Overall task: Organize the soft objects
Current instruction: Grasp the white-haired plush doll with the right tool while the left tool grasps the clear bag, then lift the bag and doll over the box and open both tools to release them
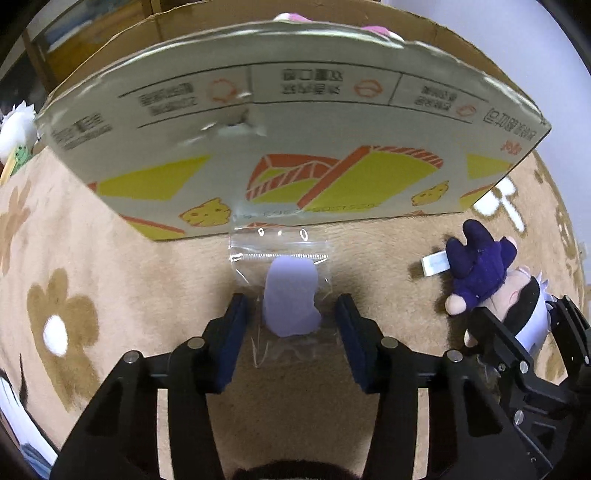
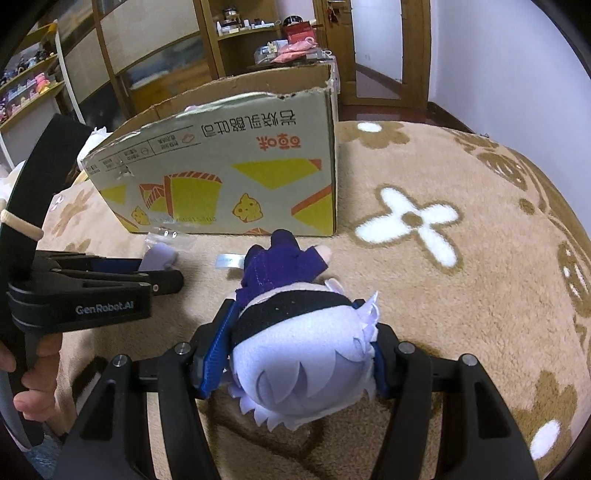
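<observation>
A plush doll (image 2: 295,332) with white hair, a black blindfold and dark purple clothes lies on the beige flowered carpet. My right gripper (image 2: 301,336) is closed around its head; the doll also shows at the right of the left wrist view (image 1: 491,280). A pale purple soft object in a clear zip bag (image 1: 290,299) lies on the carpet in front of the cardboard box (image 1: 288,147). My left gripper (image 1: 290,314) is open, its fingers on either side of the bag without touching it. In the right wrist view it (image 2: 162,275) sits left of the doll.
The open cardboard box (image 2: 236,177) stands just beyond both objects, with pink plush visible over its rim (image 1: 291,16). A white fluffy toy (image 1: 16,127) sits at the far left. Wooden shelves (image 2: 258,33) and a door stand behind the carpet (image 2: 461,295).
</observation>
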Available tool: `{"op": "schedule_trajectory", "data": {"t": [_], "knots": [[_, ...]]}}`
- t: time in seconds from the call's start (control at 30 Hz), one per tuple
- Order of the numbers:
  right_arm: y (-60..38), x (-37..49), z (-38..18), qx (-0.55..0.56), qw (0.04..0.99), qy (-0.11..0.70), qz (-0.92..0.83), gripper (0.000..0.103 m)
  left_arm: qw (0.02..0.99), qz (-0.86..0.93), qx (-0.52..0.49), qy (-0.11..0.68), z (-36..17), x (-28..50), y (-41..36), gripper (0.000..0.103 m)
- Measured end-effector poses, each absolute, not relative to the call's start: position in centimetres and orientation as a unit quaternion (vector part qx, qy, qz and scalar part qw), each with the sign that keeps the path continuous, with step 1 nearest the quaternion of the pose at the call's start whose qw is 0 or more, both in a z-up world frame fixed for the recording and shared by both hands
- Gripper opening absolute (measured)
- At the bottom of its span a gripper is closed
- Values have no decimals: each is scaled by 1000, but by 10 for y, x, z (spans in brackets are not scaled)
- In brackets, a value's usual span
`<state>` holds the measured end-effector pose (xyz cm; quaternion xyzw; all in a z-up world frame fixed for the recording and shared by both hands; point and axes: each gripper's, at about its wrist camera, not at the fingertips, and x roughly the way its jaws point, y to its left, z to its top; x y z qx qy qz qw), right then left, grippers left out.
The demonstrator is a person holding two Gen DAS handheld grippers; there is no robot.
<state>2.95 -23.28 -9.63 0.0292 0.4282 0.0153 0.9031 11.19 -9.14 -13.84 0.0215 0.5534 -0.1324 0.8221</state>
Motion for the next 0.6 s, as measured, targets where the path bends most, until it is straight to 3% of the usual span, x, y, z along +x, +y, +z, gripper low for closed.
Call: {"op": "schedule_trajectory", "data": {"t": [0.3, 0.6], "knots": [[-232, 20, -78, 27, 921, 389, 17, 65, 831, -128, 53, 539, -129, 77, -88, 44], [-231, 10, -54, 30, 935, 352, 19, 65, 873, -94, 60, 474, -88, 31, -80, 44]]}}
